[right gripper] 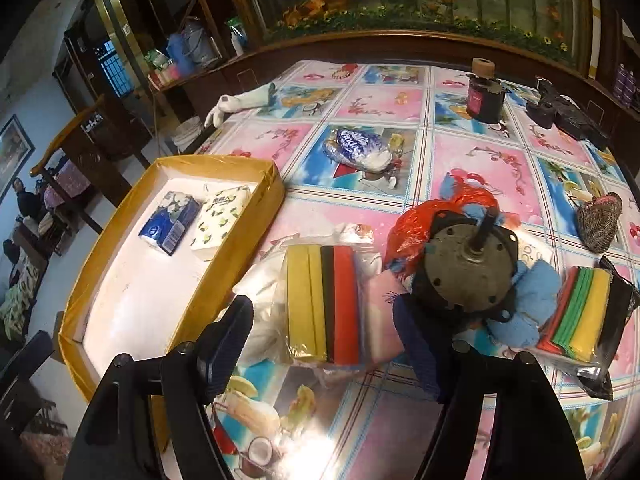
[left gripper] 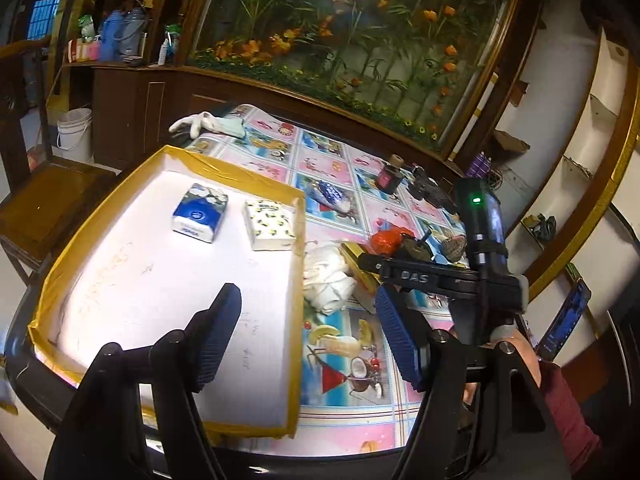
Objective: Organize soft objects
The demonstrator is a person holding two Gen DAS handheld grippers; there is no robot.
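Observation:
A yellow-taped tray (left gripper: 296, 288) with a white floor holds a blue tissue pack (left gripper: 200, 218) and a lemon-print tissue pack (left gripper: 270, 230) at its far end. My left gripper (left gripper: 310, 336) hovers open over the tray's right rim with nothing between its fingers. My right gripper (right gripper: 322, 340) is open and straddles a clear-wrapped pack of yellow, black and red sponges (right gripper: 324, 308) lying on the tablecloth; its pads stand apart from the pack. A white bundle (right gripper: 256, 296) lies left of that pack, beside the tray (right gripper: 244, 240). A second pack of coloured cloths (right gripper: 580, 312) lies to the right.
A metal motor (right gripper: 468, 268) rests on a blue cloth (right gripper: 536, 292) and a red bag (right gripper: 416, 224), close to the right finger. Farther off are a wire scrubber (right gripper: 600, 220), a blue-white packet (right gripper: 360, 144), a dark jar (right gripper: 484, 96), a black object (right gripper: 560, 112) and a white glove (right gripper: 240, 102).

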